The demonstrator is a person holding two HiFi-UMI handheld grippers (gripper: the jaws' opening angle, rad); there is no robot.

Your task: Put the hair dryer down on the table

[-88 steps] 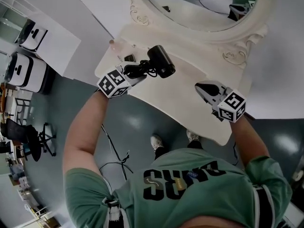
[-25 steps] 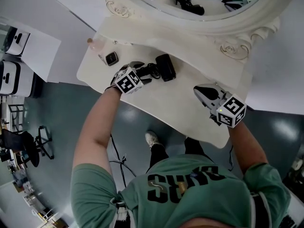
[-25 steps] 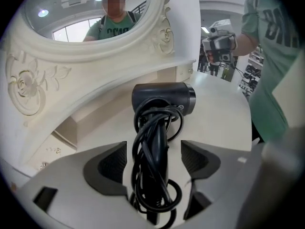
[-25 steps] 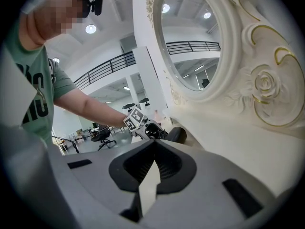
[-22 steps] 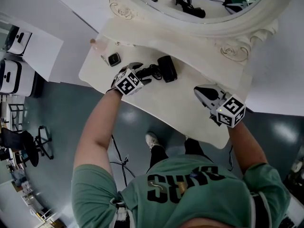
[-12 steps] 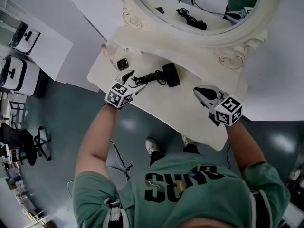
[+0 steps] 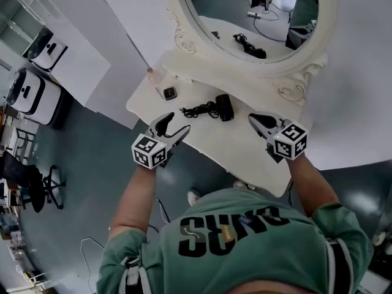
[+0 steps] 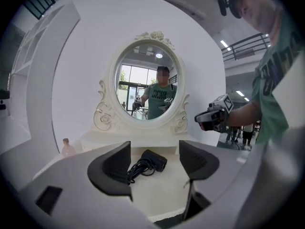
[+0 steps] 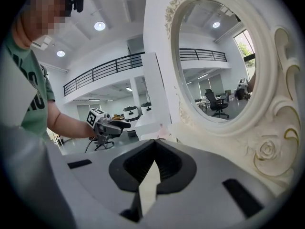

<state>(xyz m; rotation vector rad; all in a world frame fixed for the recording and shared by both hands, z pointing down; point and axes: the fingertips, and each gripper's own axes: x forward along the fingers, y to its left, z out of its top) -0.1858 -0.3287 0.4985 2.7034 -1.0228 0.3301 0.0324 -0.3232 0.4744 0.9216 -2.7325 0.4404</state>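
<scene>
With the dryer (image 7: 224,107) lying on the surface (image 7: 208,141) below the mirror (image 7: 245,11), the left tool (image 7: 173,126) hangs clear, jaws wide but closing on nothing, while the right tool (image 7: 255,117) idles pressed together.

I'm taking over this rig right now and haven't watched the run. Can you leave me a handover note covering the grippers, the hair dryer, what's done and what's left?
Left gripper: open, fingers closing a little, nothing between them. It hangs over the front edge of the white dressing table, short of the dryer.
Right gripper: shut, empty, over the table's right part.
Black hair dryer: lies on the table, its bundled black cord beside it. Neither gripper touches it.
Done: dryer put down.
Left: apparently nothing; just keep the grippers clear.
</scene>
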